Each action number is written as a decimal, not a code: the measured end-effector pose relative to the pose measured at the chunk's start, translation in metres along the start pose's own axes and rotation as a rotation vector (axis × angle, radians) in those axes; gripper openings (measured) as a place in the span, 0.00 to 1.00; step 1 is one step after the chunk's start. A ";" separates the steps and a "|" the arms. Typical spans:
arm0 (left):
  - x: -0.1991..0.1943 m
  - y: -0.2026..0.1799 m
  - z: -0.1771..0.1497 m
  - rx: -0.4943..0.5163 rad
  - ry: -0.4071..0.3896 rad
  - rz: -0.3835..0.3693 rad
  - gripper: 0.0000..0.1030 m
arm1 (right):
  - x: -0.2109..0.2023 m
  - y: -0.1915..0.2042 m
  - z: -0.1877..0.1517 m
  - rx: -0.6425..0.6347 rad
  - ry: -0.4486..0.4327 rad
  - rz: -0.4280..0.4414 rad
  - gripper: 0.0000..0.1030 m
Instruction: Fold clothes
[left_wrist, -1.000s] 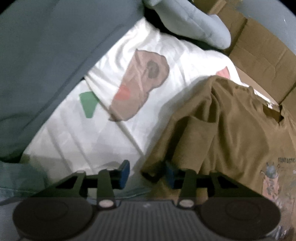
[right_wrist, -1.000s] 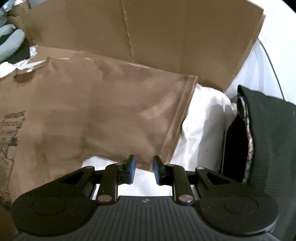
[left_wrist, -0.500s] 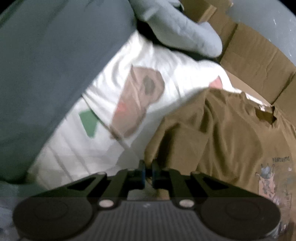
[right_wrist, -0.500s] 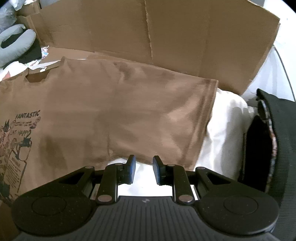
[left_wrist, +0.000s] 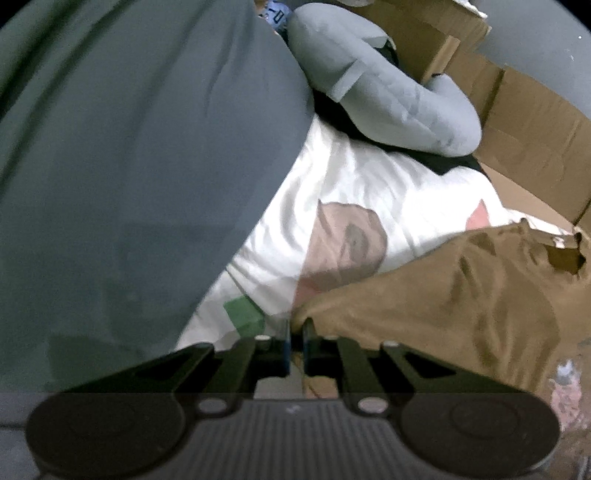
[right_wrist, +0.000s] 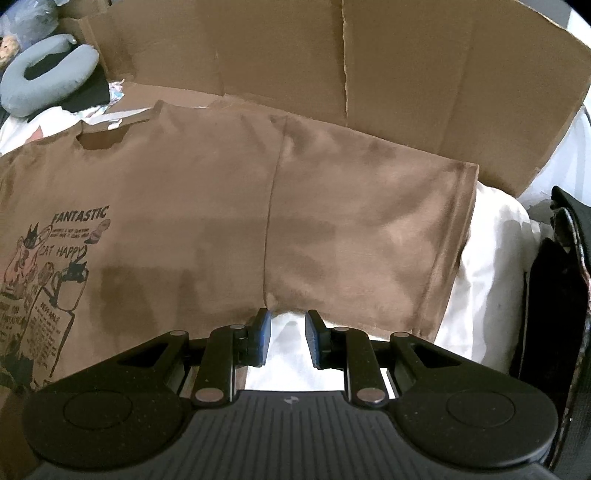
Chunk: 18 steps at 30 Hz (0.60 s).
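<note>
A brown T-shirt (right_wrist: 207, 206) with a cat print and the word FANTASTIC lies spread on a white printed sheet (left_wrist: 369, 192). In the left wrist view my left gripper (left_wrist: 295, 341) is shut on the bunched edge of the brown T-shirt (left_wrist: 424, 295), at its left sleeve, and holds that cloth raised off the sheet. In the right wrist view my right gripper (right_wrist: 288, 326) stands open at the near edge of the shirt, by the seam of the other sleeve. Only white sheet (right_wrist: 491, 251) shows between its blue pads (right_wrist: 263, 330).
Cardboard (right_wrist: 369, 74) stands behind the shirt. A grey neck pillow (right_wrist: 40, 81) lies at the far left, also the neck pillow (left_wrist: 388, 92) in the left view. Dark grey-green cloth (left_wrist: 129, 166) fills that view's left side. A black item (right_wrist: 554, 295) sits at the right edge.
My left gripper closed on the shirt's sleeve edge and lifted it, so the cloth now bunches up. The right gripper slid along the shirt's near edge, still open; the cat print came into view.
</note>
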<state>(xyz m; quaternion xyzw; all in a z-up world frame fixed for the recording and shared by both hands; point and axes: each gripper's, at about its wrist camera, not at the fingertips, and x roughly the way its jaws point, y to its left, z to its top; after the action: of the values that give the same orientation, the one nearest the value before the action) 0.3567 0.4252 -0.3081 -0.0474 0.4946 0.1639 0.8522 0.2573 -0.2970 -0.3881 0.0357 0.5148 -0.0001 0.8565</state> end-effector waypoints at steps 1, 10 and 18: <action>0.003 0.002 0.002 0.002 0.002 0.006 0.06 | 0.000 -0.001 -0.001 -0.001 0.003 -0.001 0.26; 0.037 0.005 0.011 0.023 0.035 0.061 0.06 | -0.005 -0.008 -0.017 0.012 0.027 -0.016 0.26; 0.054 0.005 0.010 -0.004 0.092 0.138 0.21 | -0.006 -0.007 -0.022 0.010 0.038 -0.012 0.26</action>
<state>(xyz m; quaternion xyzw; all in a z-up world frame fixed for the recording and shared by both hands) 0.3882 0.4445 -0.3485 -0.0226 0.5350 0.2208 0.8152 0.2352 -0.3027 -0.3934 0.0366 0.5313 -0.0071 0.8463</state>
